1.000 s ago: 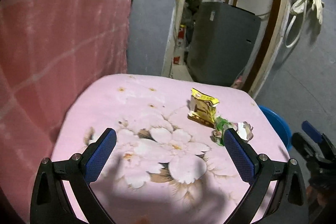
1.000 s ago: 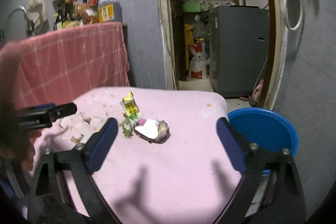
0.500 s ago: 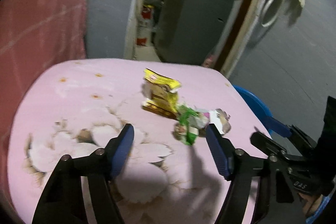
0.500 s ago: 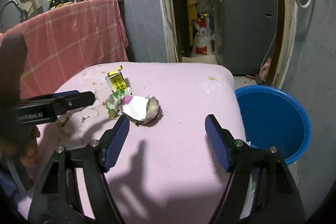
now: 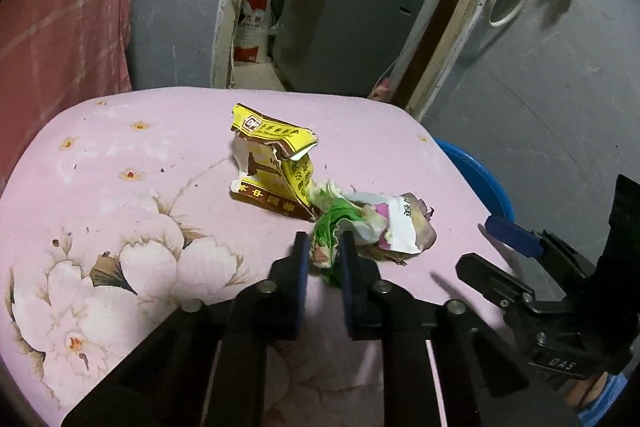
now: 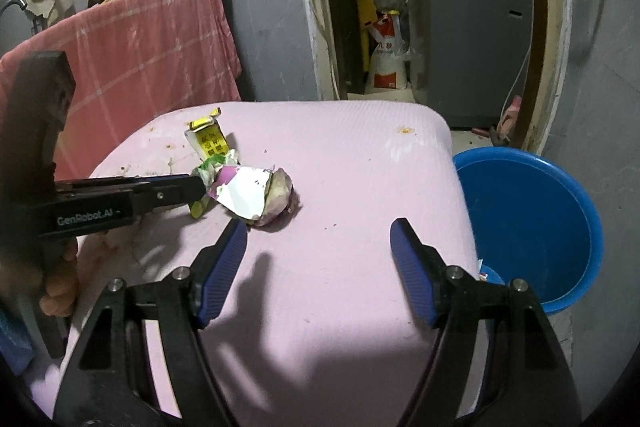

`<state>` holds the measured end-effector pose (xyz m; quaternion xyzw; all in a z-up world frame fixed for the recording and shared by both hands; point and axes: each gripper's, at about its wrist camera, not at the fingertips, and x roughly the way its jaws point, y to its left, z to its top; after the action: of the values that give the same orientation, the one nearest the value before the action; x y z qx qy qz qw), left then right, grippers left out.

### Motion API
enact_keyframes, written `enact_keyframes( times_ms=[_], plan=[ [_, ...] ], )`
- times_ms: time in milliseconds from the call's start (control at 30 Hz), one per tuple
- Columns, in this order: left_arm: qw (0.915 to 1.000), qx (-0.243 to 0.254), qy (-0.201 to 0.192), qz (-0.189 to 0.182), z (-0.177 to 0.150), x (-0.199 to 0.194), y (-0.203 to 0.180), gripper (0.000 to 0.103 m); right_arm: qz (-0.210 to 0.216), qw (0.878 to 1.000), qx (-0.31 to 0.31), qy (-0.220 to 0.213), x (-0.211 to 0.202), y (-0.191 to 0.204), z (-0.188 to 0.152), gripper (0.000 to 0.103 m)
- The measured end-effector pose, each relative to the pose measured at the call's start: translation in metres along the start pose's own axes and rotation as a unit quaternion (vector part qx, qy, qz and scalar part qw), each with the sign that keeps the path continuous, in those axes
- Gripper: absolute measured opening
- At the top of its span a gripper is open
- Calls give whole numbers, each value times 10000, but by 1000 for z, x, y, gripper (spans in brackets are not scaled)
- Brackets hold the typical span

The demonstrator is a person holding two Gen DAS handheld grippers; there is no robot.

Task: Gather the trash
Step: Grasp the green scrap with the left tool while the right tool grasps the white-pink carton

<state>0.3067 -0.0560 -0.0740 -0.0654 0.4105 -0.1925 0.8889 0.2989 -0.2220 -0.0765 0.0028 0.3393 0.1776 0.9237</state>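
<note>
With my left gripper point(image 5: 323, 259) pinched on the green wrapper point(image 5: 329, 227) right at its fingertips, the blue basin point(image 6: 532, 227) I judge it should go to lies off to the right, past the edge of the pink table point(image 6: 340, 155). Just beyond that grip, touching it, sit the crumpled silver wrapper point(image 6: 244, 193) and yellow packet point(image 5: 276, 163). My right gripper point(image 6: 320, 267) hangs spread wide and empty, the silver wrapper just ahead of its left finger.

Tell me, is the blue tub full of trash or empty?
Nearly empty. The right wrist view shows the tub's bare blue inside, with only a small scrap at its near edge.
</note>
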Motion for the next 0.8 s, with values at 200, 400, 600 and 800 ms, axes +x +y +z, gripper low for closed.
enact_keyframes(
  times_ms=[200, 400, 600, 800],
  plan=[
    [9999, -91, -56, 47, -4, -7, 9, 8, 156, 9997, -43, 195, 12, 7, 6, 72],
    [9996, -245, -106, 61, -14, -21, 18, 8, 272, 9987, -232, 366, 26, 20, 13, 72],
    [9990, -354, -198, 172, -23, -31, 25, 8, 267, 9970, -446, 565, 42, 30, 21, 72],
    [9988, -411, -214, 185, -24, -32, 26, 8, 177, 9952, -569, 776, 50, 31, 22, 71]
  ],
)
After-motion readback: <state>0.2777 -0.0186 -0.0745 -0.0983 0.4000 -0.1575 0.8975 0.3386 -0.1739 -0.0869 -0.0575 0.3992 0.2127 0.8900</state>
